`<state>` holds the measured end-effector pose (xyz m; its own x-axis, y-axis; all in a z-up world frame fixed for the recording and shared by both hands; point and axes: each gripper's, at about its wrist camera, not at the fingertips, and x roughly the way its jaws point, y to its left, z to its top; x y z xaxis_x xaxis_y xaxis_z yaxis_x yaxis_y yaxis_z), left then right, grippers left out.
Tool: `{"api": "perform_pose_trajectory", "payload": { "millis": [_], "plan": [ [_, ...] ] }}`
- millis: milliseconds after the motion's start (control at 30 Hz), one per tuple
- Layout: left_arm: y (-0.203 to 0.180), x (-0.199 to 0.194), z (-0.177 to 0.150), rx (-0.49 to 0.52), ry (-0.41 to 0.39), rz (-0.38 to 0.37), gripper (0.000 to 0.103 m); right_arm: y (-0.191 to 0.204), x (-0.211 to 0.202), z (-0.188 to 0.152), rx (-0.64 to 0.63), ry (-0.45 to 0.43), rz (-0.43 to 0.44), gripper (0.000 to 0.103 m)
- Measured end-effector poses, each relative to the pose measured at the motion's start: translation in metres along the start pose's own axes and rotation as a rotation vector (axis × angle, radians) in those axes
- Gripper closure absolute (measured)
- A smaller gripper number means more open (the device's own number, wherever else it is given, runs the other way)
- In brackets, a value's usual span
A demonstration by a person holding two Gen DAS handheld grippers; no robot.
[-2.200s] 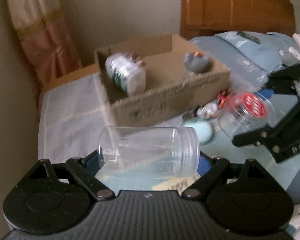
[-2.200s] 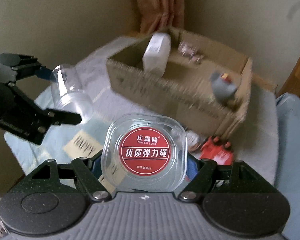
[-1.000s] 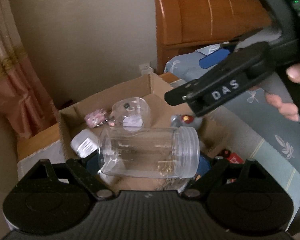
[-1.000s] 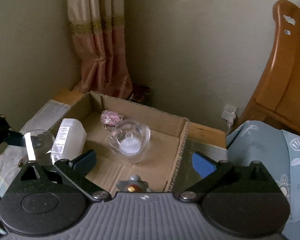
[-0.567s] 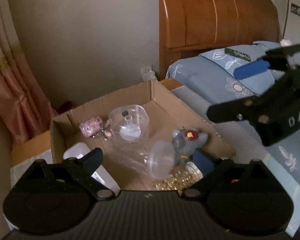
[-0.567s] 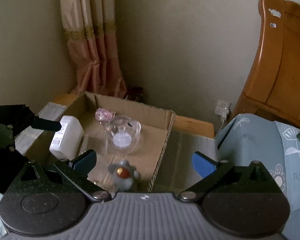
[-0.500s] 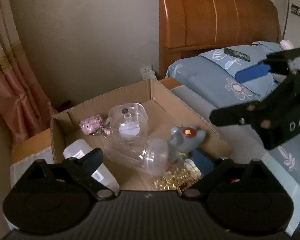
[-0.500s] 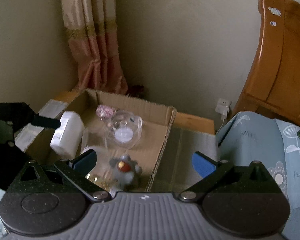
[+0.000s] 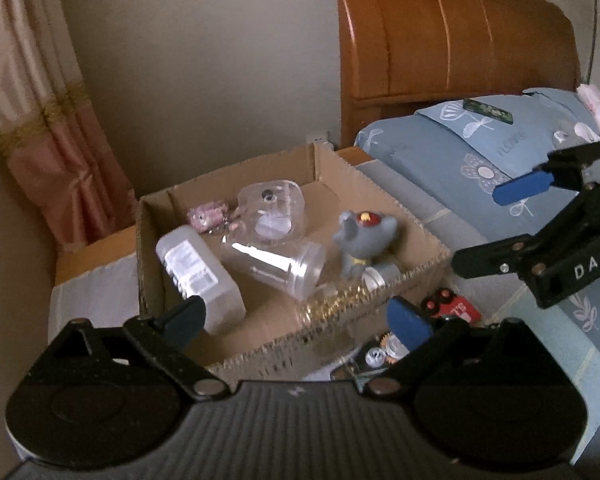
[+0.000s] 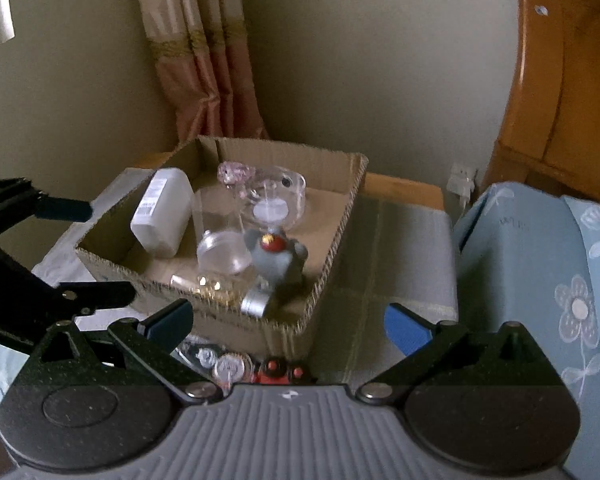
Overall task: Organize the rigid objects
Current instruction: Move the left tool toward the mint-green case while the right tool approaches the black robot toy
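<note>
Released since the earlier frames, the clear jar [image 9: 278, 264] lies on its side in the cardboard box [image 9: 400, 280]. Left gripper [image 9: 296, 318] and right gripper [image 10: 288, 320]: wide, empty. Only the left wrist view shows the bed pillow [image 9: 480, 148].

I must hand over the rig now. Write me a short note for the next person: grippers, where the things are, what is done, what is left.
Left gripper: open, holds nothing, in front of the cardboard box.
Right gripper: open, holds nothing, also before the box.
Done: in the box lie the clear jar on its side, the clear square container, the white bottle, the grey toy and a small pink toy.
Left: the red toy and small round pieces are outside, before the box.
</note>
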<state>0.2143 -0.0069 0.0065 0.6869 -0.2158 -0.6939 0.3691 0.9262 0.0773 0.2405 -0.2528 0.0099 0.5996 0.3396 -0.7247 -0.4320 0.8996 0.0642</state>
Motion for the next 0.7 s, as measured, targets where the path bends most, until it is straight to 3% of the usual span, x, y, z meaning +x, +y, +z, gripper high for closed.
{"api": "perform_pose_trajectory", "payload": {
  "millis": [100, 300, 467, 700],
  "plan": [
    [-0.005, 0.001, -0.012, -0.012, 0.004, 0.031, 0.006, -0.007, 0.006, -0.012, 0.029, 0.018, -0.026, 0.000],
    [-0.009, 0.007, -0.046, -0.094, 0.058, 0.025, 0.006, -0.029, 0.032, -0.042, 0.122, 0.102, -0.086, 0.000],
    [-0.010, 0.011, -0.071, -0.153, 0.090, 0.058, 0.006, -0.042, 0.045, -0.059, 0.197, 0.145, -0.089, 0.000],
    [-0.009, 0.008, -0.088, -0.214, 0.110, 0.061, 0.006, -0.035, 0.040, -0.075, 0.197, 0.162, -0.065, 0.000]
  ]
}}
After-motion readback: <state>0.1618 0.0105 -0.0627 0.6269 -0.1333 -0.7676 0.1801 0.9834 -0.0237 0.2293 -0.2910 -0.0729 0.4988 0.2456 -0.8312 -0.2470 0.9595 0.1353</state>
